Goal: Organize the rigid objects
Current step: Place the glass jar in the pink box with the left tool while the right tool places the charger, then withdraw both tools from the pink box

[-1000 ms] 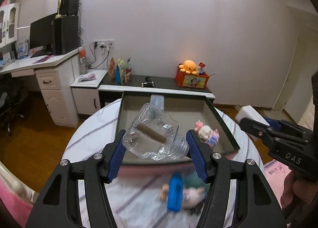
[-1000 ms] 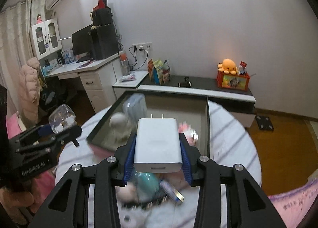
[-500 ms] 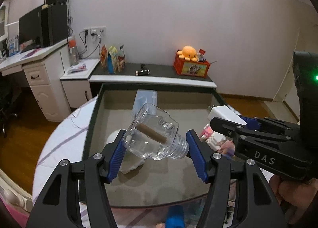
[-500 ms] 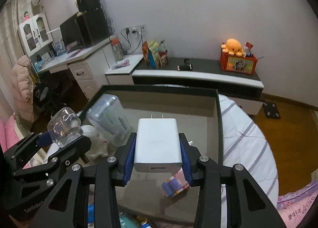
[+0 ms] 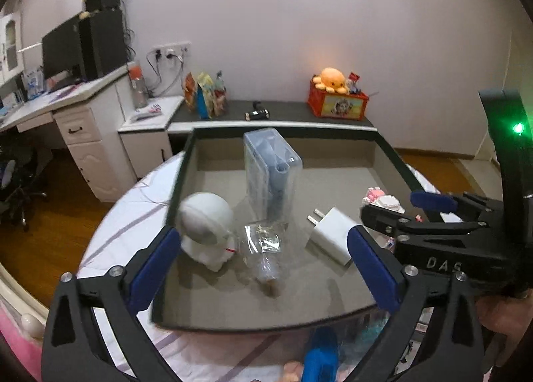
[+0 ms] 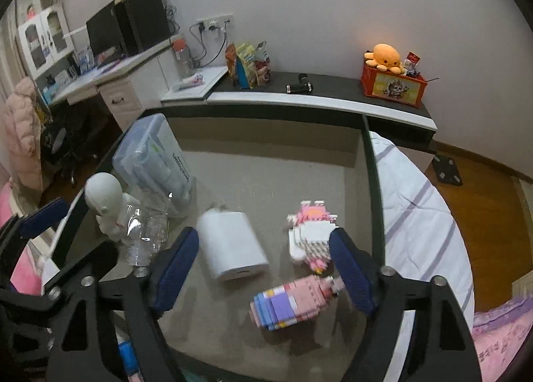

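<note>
Clear bottle (image 5: 263,250) and white charger (image 6: 233,245) now dropped into tray (image 5: 336,179), both hand-held grippers opening, empty.

A home, a lived-in bedroom or study. At ten o'clock a white desk (image 6: 110,82) carries a monitor (image 6: 105,32) and dark speakers (image 6: 143,20), with a glass-doored cabinet (image 6: 43,39) beyond. At twelve a low dark sideboard (image 6: 319,92) holds snack packets (image 6: 248,64); at one, an orange plush octopus (image 6: 383,55) sits on a red box (image 6: 394,87). Wooden floor (image 6: 483,189), striped bedding (image 6: 419,215).
</note>
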### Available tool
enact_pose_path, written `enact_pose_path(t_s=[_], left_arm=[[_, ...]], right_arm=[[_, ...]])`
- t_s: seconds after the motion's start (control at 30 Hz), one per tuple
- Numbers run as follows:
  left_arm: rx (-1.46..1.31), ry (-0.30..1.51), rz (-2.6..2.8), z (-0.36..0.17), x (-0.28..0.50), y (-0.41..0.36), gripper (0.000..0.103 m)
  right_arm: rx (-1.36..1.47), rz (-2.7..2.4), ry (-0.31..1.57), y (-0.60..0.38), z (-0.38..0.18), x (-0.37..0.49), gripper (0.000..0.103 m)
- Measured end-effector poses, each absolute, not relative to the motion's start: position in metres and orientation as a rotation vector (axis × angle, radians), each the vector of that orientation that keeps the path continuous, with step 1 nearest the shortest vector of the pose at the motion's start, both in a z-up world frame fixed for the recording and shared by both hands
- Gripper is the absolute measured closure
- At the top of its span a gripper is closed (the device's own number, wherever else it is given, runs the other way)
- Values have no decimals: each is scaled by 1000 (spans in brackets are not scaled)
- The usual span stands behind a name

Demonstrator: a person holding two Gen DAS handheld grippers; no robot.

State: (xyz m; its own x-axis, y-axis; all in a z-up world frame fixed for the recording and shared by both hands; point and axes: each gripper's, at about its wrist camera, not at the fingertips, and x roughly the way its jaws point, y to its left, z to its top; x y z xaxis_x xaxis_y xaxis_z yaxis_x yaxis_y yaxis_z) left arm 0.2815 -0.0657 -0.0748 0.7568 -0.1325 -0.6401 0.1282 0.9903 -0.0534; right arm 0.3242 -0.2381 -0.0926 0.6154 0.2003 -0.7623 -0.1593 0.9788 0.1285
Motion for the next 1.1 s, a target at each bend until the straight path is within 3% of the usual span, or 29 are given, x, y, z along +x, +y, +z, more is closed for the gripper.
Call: enact_pose_path(t_s=[0.03, 0.37, 0.7, 1.1], left_arm=[[-4, 689, -135, -71, 277, -64, 0], [-8, 605, -50, -31, 204, -43, 0], [-21, 533, -47, 5, 114, -35, 0], [-34, 469, -31, 28, 21, -32, 0]], right_arm=[[74, 211, 878, -241, -90, 319, 16], [227, 191, 734, -253, -43, 241, 15], [196, 189, 589, -240, 11, 132, 15], [153, 165, 525, -236, 30, 30, 15]])
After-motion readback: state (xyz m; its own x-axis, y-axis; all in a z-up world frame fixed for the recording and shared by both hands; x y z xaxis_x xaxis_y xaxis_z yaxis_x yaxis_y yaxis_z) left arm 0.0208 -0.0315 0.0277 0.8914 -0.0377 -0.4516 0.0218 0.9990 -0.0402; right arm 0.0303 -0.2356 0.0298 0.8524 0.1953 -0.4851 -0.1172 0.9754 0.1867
